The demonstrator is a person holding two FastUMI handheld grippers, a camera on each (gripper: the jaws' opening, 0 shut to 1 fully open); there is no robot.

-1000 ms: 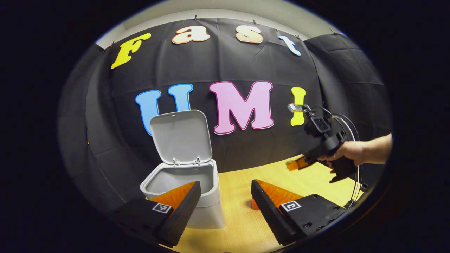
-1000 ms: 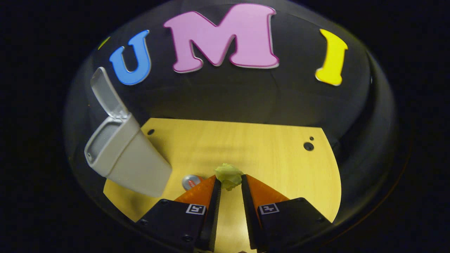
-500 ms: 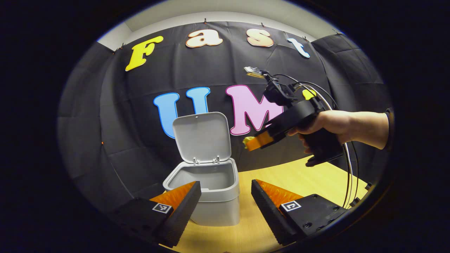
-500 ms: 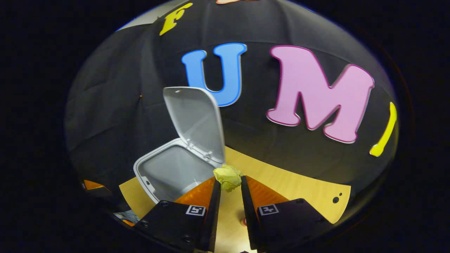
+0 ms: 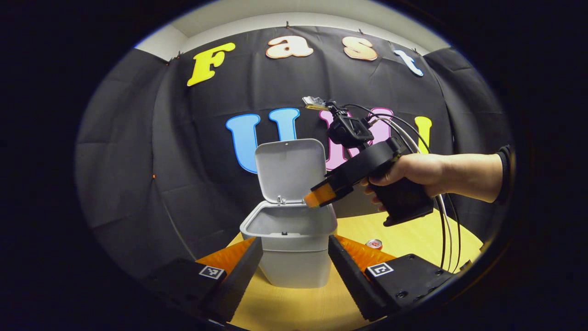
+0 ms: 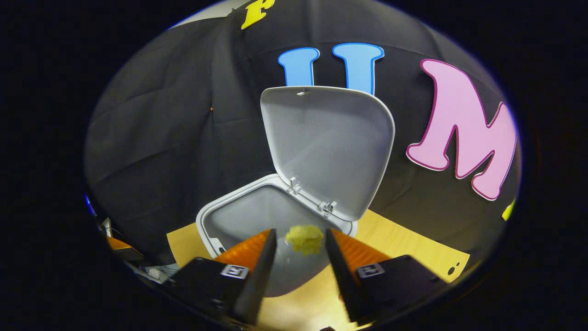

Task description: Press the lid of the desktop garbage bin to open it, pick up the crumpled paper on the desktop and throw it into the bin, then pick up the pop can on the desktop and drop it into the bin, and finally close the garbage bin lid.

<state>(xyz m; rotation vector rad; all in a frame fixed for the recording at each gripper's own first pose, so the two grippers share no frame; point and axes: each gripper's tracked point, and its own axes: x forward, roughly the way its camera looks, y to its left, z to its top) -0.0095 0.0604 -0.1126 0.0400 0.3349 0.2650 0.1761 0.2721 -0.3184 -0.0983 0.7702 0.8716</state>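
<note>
The grey bin (image 5: 294, 266) stands on the wooden table with its lid (image 5: 289, 170) tipped up and back. My right gripper (image 5: 317, 198), held by a hand (image 5: 422, 172), hovers over the bin's right rim. In the right gripper view, my right gripper (image 6: 301, 233) is open, and the crumpled yellow paper (image 6: 304, 239) hangs loose and blurred between the fingers, touching neither, above the bin's open mouth (image 6: 257, 216). The lid (image 6: 328, 147) stands upright behind it. My left gripper (image 5: 295, 242) is open, low in front of the bin. The pop can (image 5: 374, 243) sits on the table right of the bin.
The wooden table (image 5: 413, 239) stretches to the right of the bin, and more of the table (image 6: 404, 248) lies beyond the bin. Cables (image 5: 441, 216) trail down from the right gripper's handle. The black cloth wall closes off the back.
My right gripper has carried the paper over the bin's mouth and opened; the paper has come free of the fingers. The left gripper view has swung so that the bin is centred.
</note>
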